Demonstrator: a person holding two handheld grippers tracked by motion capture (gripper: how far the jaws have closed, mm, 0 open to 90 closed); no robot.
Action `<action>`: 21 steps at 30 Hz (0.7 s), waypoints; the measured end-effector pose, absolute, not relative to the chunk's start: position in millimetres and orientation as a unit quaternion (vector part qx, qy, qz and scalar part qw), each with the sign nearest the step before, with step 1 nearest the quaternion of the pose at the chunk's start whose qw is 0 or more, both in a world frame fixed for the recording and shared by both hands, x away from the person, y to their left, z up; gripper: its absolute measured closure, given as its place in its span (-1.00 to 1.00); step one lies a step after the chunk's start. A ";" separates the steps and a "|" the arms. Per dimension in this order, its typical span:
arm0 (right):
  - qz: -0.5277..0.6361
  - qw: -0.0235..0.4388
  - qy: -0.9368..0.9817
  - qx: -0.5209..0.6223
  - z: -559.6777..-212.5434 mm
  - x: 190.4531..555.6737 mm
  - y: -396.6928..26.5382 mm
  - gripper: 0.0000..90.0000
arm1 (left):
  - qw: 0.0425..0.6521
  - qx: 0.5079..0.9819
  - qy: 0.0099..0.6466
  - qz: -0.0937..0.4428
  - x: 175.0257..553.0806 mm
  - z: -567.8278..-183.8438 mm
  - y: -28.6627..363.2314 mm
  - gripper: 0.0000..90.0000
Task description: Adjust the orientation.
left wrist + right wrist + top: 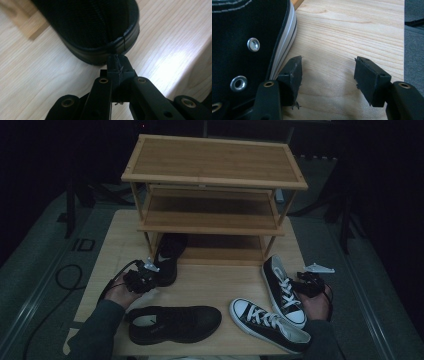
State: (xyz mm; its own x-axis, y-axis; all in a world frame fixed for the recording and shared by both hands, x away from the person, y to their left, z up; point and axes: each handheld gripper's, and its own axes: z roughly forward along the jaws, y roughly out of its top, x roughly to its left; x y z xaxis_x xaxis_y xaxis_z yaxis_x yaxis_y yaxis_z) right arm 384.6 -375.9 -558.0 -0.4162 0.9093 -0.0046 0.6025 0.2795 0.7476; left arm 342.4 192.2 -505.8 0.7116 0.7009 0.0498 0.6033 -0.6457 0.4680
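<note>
We have the left gripper [145, 272] pinched shut on the heel rim of the black sneaker [167, 257], whose toe already points under the rack [215, 185] at the bottom shelf, presumably to slide it in. The right gripper [307, 285] rests with jaws apart beside the canvas shoe [282, 290], holding nothing.

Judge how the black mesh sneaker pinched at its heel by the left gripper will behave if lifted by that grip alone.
The black mesh sneaker is held by the left gripper only at its thin heel rim, so it would probably hang toe-down and swing. Its soft-looking upper may fold at the pinch. The rubbery sole should drag rather than slide on the wooden table.
</note>
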 end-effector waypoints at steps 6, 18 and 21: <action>0.344 0.223 0.768 0.492 -558.0 384.6 -375.9 -0.13 | 0.211 0.904 0.355 0.116 346.7 -503.9 181.2 1.00; 0.344 0.223 0.768 0.492 -558.0 384.5 -375.9 -0.13 | 0.217 0.897 0.365 0.125 345.0 -499.5 183.1 0.99; 0.344 0.223 0.768 0.492 -558.0 384.6 -375.9 -0.13 | 0.239 0.887 0.372 0.132 341.7 -488.0 186.0 0.94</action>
